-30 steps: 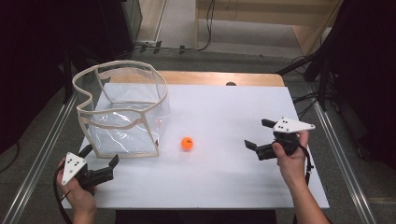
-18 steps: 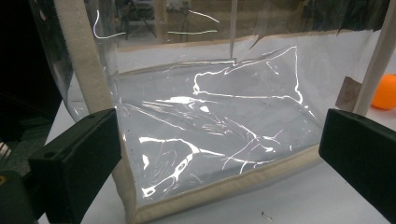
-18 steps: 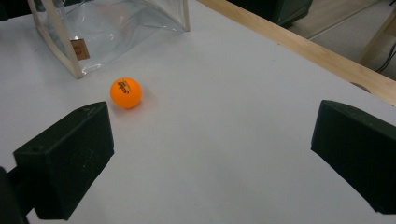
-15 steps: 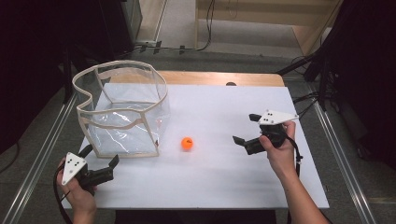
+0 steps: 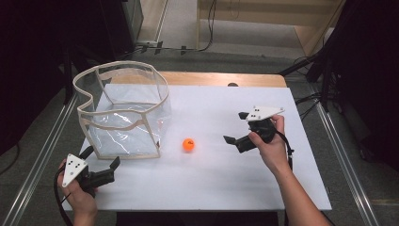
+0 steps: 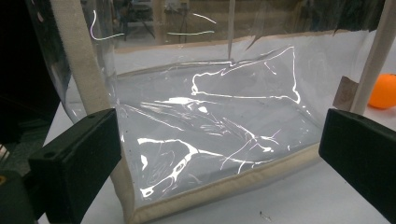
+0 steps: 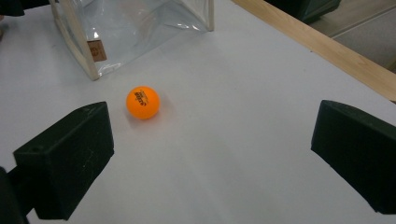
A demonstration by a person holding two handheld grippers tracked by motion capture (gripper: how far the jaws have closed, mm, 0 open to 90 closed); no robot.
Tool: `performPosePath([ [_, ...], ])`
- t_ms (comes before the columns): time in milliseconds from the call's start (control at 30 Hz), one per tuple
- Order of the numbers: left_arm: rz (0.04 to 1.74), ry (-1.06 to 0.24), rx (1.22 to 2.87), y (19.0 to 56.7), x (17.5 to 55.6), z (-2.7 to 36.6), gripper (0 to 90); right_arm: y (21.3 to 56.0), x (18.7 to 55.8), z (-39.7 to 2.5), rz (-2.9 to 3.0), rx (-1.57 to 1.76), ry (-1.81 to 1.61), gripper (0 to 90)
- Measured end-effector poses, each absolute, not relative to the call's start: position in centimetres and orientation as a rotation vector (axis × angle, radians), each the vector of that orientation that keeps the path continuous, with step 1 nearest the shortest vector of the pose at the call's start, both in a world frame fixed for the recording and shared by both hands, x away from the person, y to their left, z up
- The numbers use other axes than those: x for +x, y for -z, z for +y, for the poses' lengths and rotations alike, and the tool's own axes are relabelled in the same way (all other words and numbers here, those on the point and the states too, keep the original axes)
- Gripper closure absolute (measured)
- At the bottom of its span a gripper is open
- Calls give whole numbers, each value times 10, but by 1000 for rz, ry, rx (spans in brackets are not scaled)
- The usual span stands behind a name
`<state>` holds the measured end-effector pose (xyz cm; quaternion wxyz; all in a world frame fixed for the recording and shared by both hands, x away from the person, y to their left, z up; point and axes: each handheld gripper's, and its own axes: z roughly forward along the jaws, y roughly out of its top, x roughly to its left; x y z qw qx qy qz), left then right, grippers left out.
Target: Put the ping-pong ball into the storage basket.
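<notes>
Lying loose on the counter [image 5: 263, 188], the ball [image 5: 188, 144] sits near the spread right fingers [image 7: 65, 158] — bag [image 5: 124, 113] just beside; left gripper [image 5: 101, 165] released.

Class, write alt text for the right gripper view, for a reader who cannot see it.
An orange ping-pong ball lies on a white table, ahead of the right gripper, whose black jaws stand wide open. Beyond the ball sits a clear plastic bag with beige trim.

White table top [image 5: 235, 188], wooden far edge [image 5: 221, 78]; grey floor [image 5: 254, 33], dark surroundings.
</notes>
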<state>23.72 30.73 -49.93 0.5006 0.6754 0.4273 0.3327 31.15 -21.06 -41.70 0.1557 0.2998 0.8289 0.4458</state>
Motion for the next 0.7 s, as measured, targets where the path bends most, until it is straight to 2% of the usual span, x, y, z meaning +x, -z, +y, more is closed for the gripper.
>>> performPosePath([
  [700,1024,-810,1634,499,236,307,0,417,327,-179,2490,794,-1222,0],
])
